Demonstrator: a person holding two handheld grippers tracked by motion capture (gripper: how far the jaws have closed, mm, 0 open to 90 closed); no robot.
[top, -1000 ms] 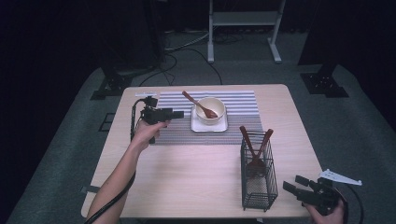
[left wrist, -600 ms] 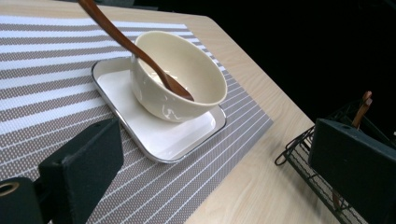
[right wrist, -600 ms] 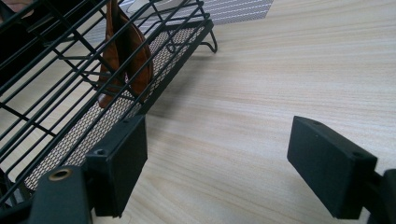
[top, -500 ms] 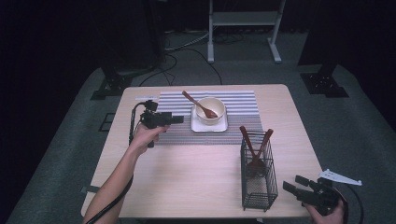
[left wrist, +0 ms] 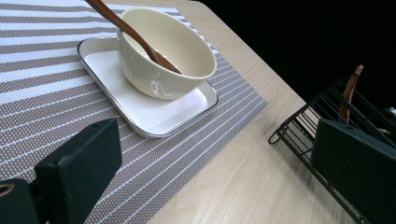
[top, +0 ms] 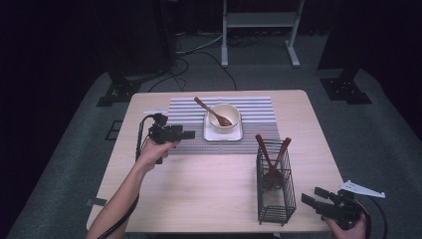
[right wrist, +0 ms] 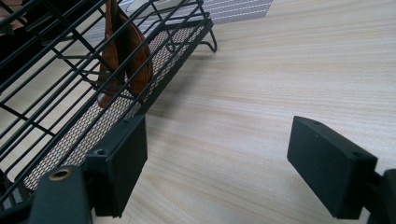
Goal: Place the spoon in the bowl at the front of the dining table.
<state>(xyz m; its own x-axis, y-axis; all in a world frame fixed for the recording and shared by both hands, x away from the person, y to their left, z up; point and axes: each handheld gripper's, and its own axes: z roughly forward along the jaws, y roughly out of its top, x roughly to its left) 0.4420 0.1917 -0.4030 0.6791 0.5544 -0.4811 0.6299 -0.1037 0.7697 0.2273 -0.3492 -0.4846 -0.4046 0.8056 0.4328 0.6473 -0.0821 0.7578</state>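
Left gripper (top: 188,134) drawn slightly back from bowl (top: 224,117), jaws just opened, empty; right gripper (top: 312,197) unmoved, jaws apart.

Black claws (top: 188,134) w/ blocky square pads, trailing black cables, bare forearms.

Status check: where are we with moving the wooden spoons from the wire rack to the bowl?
Done: one brown wooden spoon rests in the cream ceramic bowl on the white tray. In hand: nothing; the left tongs have just been opening, empty, beside the tray. Left: two wooden utensils stand in the black wire rack; the right tongs are open nearby.
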